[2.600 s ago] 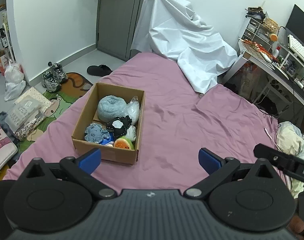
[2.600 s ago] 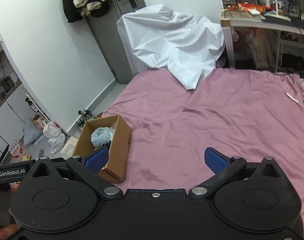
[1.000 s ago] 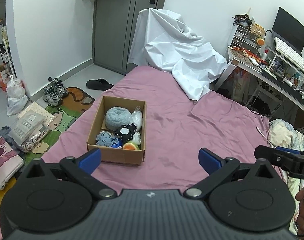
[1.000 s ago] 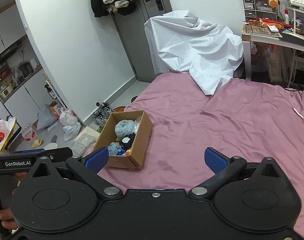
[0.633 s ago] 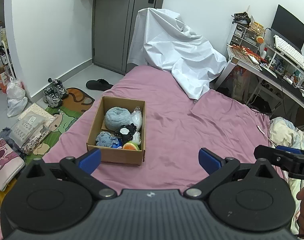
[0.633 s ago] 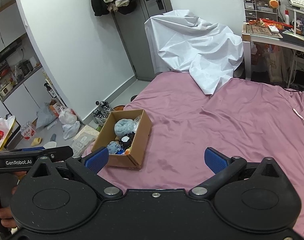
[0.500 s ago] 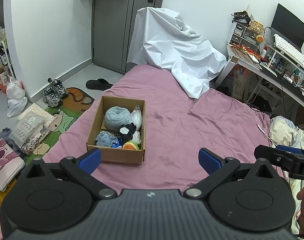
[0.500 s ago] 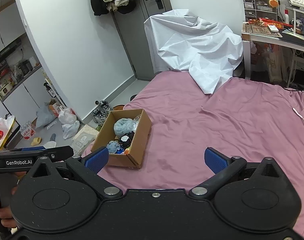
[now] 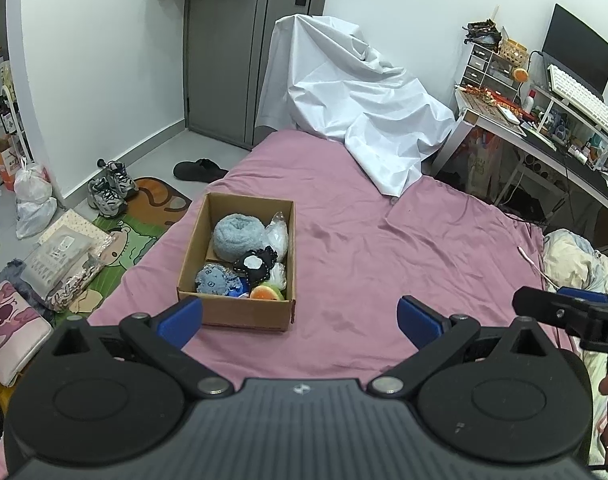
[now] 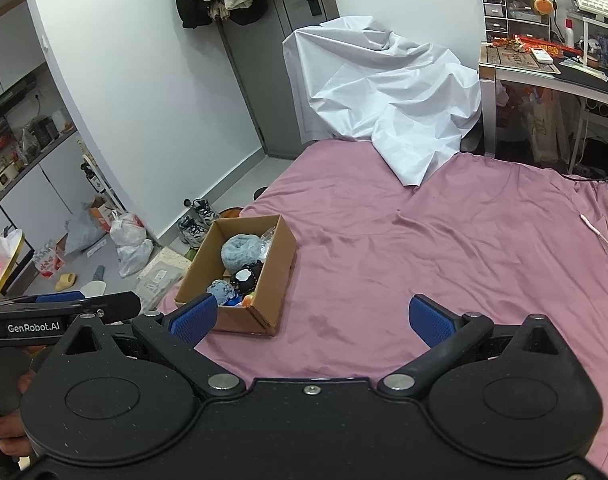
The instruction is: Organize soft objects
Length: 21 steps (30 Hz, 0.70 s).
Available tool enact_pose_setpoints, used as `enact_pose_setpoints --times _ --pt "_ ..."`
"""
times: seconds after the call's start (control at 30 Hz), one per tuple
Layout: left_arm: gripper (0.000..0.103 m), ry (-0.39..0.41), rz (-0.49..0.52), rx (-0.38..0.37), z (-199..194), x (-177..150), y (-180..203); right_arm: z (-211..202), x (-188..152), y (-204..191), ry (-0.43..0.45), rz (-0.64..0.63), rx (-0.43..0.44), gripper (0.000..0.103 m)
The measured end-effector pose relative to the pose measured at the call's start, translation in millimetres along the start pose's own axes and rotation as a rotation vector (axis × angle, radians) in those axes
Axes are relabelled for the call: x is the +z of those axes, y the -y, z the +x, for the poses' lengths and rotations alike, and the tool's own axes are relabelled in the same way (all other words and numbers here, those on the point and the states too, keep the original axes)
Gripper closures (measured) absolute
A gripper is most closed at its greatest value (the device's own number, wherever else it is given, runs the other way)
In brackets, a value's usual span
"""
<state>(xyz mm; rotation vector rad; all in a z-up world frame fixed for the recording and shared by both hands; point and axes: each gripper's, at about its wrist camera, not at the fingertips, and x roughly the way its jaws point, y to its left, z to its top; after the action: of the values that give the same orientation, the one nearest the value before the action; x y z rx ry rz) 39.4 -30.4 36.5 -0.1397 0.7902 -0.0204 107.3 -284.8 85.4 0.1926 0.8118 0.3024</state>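
A cardboard box [image 9: 239, 316] [image 10: 277, 276] sits on the pink bed near its left edge. Inside lie a fluffy grey-blue ball [image 9: 237, 236] [image 10: 239, 250], a black plush with a white patch [image 9: 255, 264] [image 10: 245, 278], a blue knitted toy [image 9: 211, 282], an orange-green soft fruit [image 9: 265, 293] and clear plastic bags [image 9: 277, 234]. My left gripper [image 9: 299, 318] is open and empty, held back from the box. My right gripper [image 10: 312, 318] is open too, nothing between its blue pads, with the box ahead to its left.
The pink bed sheet [image 9: 384, 264] spreads to the right of the box. A white cover [image 9: 356, 108] drapes over something at the bed's far end. A cluttered desk [image 9: 544, 120] stands right. Shoes [image 9: 109, 188], bags and mats lie on the floor left.
Both grippers have pulled back and up from the bed, so the box looks smaller and farther. In the last half second almost nothing moved. Both stayed open.
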Motion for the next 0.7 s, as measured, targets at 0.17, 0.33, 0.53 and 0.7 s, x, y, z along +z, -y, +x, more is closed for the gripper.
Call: enact_pose_setpoints --times 0.17,0.33,0.53,0.7 --pt "0.000 -0.009 0.001 0.007 2.8 -0.1 -2.6 0.5 -0.7 -0.3 -0.003 -0.002 -0.004 0.000" --pt "0.000 -0.010 -0.001 0.009 3.2 -0.3 -3.5 2.4 -0.7 -1.5 -0.010 -0.003 -0.010 0.000" --pt "0.000 -0.013 0.020 0.010 4.5 -2.8 -2.1 5.1 -2.7 0.5 -0.017 0.005 -0.012 0.000" --pt "0.000 -0.020 0.033 0.006 7.0 -4.1 0.8 6.6 -5.0 2.8 -0.023 0.016 -0.016 0.000"
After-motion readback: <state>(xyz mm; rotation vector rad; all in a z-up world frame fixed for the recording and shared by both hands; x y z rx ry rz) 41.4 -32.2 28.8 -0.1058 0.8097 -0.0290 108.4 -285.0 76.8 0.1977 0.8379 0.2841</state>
